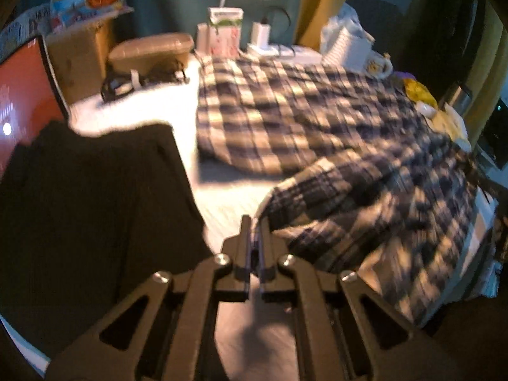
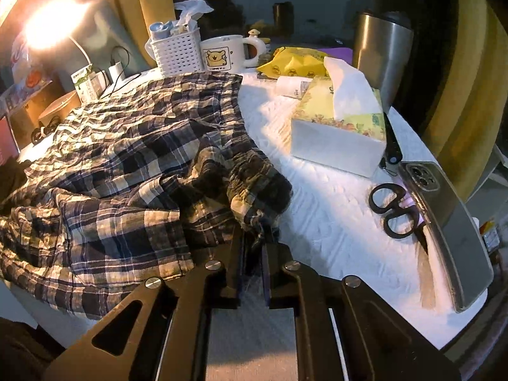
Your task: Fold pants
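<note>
With the left tool [image 1: 256, 222] and right tool [image 2: 254, 235] each clamping an edge of the crumpled navy-and-cream plaid cotton pants [image 2: 133, 158], lifting both evenly is looking wisest, clearing the white-covered counter [image 2: 324, 209].

Tissue box [image 2: 341, 133], mug [image 2: 222, 53], scissors [image 2: 395, 211], phone [image 2: 444, 222]

Plaid pants [image 2: 133, 146] on white table [image 2: 317, 209]

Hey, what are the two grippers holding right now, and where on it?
Both hold the plaid pants. The left gripper pinches a fabric edge at a corner; the right gripper pinches the bunched, gathered edge nearest it.
</note>
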The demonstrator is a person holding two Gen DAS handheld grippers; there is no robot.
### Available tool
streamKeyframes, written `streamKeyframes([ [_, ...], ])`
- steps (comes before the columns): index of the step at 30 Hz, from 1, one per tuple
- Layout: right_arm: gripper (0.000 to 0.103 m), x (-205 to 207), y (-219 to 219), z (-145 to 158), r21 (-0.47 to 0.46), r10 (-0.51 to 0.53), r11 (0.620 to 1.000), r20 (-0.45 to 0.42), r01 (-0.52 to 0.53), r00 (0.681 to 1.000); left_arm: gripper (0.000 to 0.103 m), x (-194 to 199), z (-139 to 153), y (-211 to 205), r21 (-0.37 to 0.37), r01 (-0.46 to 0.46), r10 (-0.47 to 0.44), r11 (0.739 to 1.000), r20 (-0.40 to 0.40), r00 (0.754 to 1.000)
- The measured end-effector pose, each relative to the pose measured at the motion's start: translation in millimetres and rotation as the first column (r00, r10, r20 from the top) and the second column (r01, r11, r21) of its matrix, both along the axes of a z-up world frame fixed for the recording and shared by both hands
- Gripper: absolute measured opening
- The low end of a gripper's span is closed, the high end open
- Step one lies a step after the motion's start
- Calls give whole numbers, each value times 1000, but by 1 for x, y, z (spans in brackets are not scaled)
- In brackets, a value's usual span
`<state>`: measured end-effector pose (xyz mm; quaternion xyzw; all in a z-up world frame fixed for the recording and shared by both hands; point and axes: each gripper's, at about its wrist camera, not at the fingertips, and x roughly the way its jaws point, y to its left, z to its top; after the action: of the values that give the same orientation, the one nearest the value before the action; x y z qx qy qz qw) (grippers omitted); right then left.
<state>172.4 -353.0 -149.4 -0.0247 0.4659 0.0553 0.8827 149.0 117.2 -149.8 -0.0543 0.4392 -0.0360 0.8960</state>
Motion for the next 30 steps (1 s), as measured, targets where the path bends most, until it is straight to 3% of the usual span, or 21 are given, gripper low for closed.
streamKeyframes([
  [5,10,4,10,3,8,24,1000,6,-24,1000,3,49,8,19,30,-22,21,999,31,999],
  [9,13,7,19,1,0,46,999,-4,-46,999,5,90,-7,29,38,-38,39,999,-37,999],
  [11,30,7,23,0,-6,64,998,-8,-65,998,7,95,-7,28,25,-43,44,999,-44,998],
  [13,66,6,24,1,1,75,997,3,-75,997,9,87,3,33,-1,-74,74,997,3,997],
  [15,74,6,23,3,0,75,997,16,-75,997,11,71,20,40,-24,-109,110,994,63,992],
  [19,74,7,19,7,0,77,997,29,-77,997,15,31,47,36,-68,-119,127,991,124,984],
  [23,74,4,12,12,-6,60,998,57,-60,997,22,-12,34,8,-136,-77,86,988,65,994],
  [25,74,1,5,16,-1,42,999,73,-42,996,30,-31,17,-9,-169,-68,73,983,20,997],
  [26,74,0,3,17,3,40,999,76,-40,996,43,-39,7,-17,-182,-68,70,981,2,998],
  [28,74,-4,-3,18,-4,40,999,75,-40,996,49,-54,-13,-34,-223,-66,61,973,-33,998],
  [30,74,-6,-7,16,-18,43,999,73,-41,996,63,-65,-28,-49,-204,-67,54,977,-67,996],
])
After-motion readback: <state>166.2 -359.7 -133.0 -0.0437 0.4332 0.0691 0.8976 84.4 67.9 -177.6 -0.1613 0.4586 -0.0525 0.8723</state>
